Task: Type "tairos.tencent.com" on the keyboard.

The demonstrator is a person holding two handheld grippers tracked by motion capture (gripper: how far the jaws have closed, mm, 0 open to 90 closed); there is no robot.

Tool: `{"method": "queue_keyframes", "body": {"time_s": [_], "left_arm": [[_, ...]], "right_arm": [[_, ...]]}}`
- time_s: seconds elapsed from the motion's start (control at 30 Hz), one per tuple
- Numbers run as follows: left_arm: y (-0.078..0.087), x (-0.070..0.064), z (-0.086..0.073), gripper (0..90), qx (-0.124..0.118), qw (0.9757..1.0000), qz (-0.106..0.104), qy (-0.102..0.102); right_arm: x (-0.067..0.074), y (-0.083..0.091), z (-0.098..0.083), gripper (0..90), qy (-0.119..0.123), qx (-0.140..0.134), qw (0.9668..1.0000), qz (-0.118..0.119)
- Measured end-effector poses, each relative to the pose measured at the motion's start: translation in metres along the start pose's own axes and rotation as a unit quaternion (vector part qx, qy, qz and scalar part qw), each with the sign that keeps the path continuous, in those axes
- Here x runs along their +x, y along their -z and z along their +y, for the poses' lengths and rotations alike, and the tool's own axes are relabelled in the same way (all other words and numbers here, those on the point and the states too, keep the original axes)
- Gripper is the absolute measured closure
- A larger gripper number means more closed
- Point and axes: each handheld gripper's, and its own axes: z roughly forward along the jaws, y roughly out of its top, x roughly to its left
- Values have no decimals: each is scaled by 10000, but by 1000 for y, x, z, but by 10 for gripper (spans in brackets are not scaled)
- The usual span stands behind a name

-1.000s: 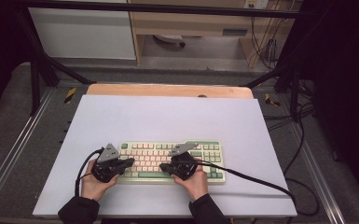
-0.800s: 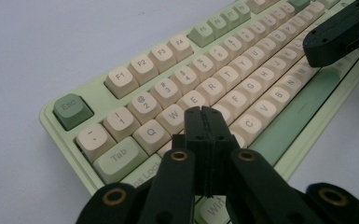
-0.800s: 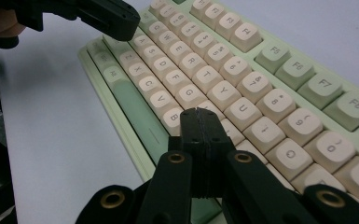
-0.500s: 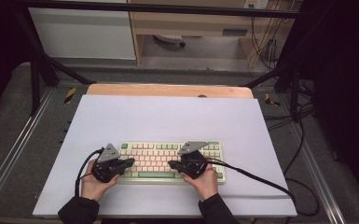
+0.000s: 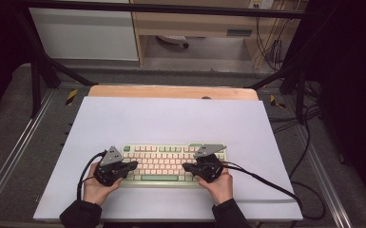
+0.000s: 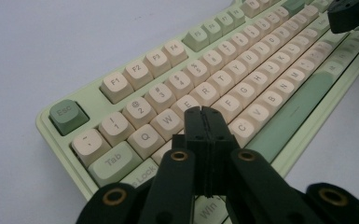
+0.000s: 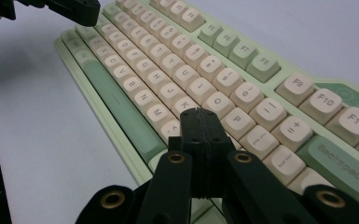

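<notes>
A pale green keyboard with cream keys lies near the front of the white table. My left gripper rests over its left end, jaws pressed together and empty. In the left gripper view the closed tips hover above the S and D keys of the keyboard. My right gripper sits over the right half, also shut on nothing. In the right gripper view its tips hang over the keys near L on the keyboard. A hand holds each gripper.
Black cables trail from the grippers across the table's front right. A wooden board edges the table's far side. Metal frame rails run along both sides. The table's far half is bare white surface.
The right gripper has shifted a little to the right along the keyboard. The left gripper has stayed where it was.
</notes>
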Motion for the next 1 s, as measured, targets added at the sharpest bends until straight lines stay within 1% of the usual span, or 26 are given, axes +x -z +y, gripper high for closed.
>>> {"method": "queue_keyframes", "body": {"time_s": [0.07,0.17,0.33,0.47,0.6,0.8,1.0], "left_arm": [[-1,-1,1,898,5,10000,-12,-1],[-2,-3,2,899,16,10000,-17,-32],[-5,-6,6,899,28,10000,-21,-40],[-9,-9,11,898,44,10000,-21,-67],[-12,-13,16,899,38,9999,-43,-117],[-20,-17,23,898,56,9999,-49,-150],[-31,-21,32,899,86,9998,-45,-191]], "right_arm": [[-1,3,-2,900,-48,-10,10000,-15],[-3,5,-4,900,-28,0,10000,-41],[-6,9,-10,900,-93,0,9999,-75],[-8,12,-14,900,-104,21,9999,-84],[-9,15,-16,900,-114,-15,9999,-97],[-12,18,-21,900,-180,-19,9997,-134],[-12,18,-21,900,-169,-24,9998,-121]]}}
